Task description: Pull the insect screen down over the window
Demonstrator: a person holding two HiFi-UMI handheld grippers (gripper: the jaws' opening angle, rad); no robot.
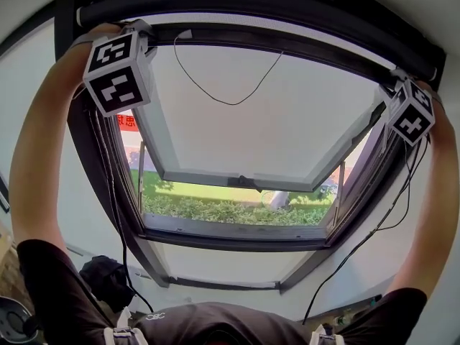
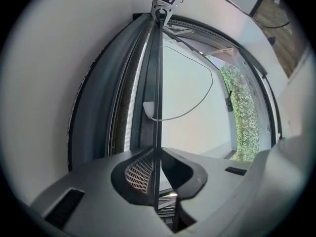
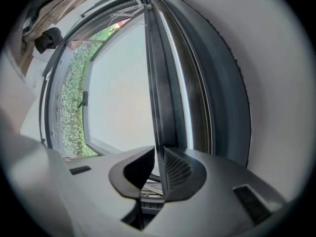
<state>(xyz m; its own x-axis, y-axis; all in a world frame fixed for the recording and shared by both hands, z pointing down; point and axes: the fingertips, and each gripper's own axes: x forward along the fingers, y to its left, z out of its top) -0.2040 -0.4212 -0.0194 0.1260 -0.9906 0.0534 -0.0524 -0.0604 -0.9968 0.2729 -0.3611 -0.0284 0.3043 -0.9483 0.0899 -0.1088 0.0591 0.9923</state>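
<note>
Both jaws pairs are pinched narrow on the insect screen's pull bar (image 2: 158,83), top of frame: left gripper (image 2: 157,154), right gripper (image 3: 159,157). The grasp looks done; next likely needs a level downward pull.

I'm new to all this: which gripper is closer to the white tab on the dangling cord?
Left. The left gripper grips the screen bar a short way from the white tab; the right gripper holds the bar's far end.

Left gripper (image 2: 157,154) jaws pinched on thin dark screen bar (image 2: 158,83). Bar runs up to right gripper (image 2: 161,15). Cord (image 2: 197,107) loops across pane, hedge (image 2: 244,112) outside.
</note>
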